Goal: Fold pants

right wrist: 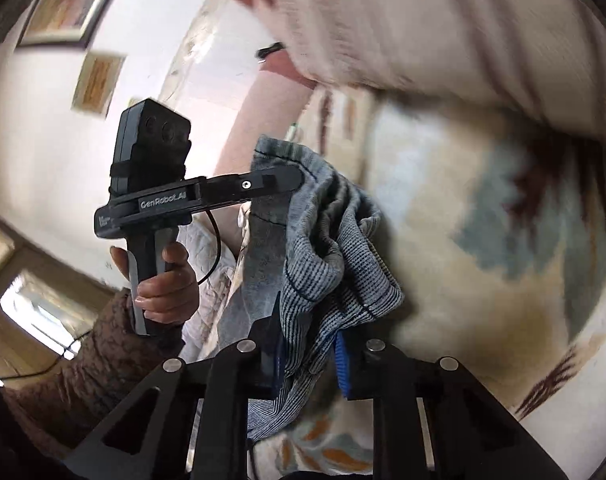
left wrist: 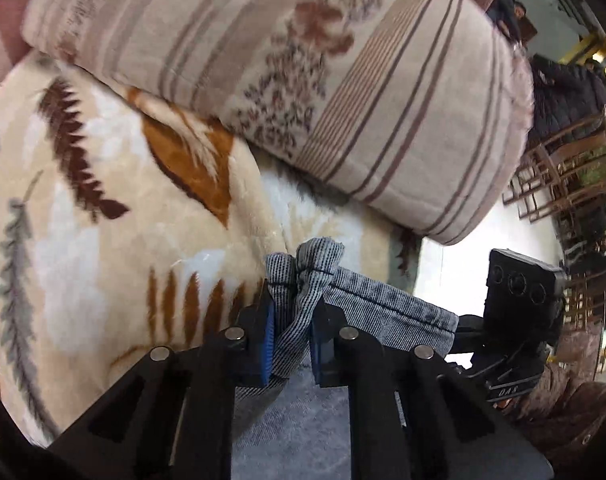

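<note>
You are gripping the pants point(left wrist: 355, 304) with both claws, the left claw point(left wrist: 293, 332) and the right claw point(right wrist: 309, 354) each clenching a bunched hem above the bed blanket point(left wrist: 103, 200); soft, limp, light cloth is sagging between grips.

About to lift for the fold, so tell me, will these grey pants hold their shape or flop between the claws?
Likely floppy: the pants bunch into soft folds where the left claw pinches them. In the right claw they drape in loose ripples, so the middle will probably sag.
</note>
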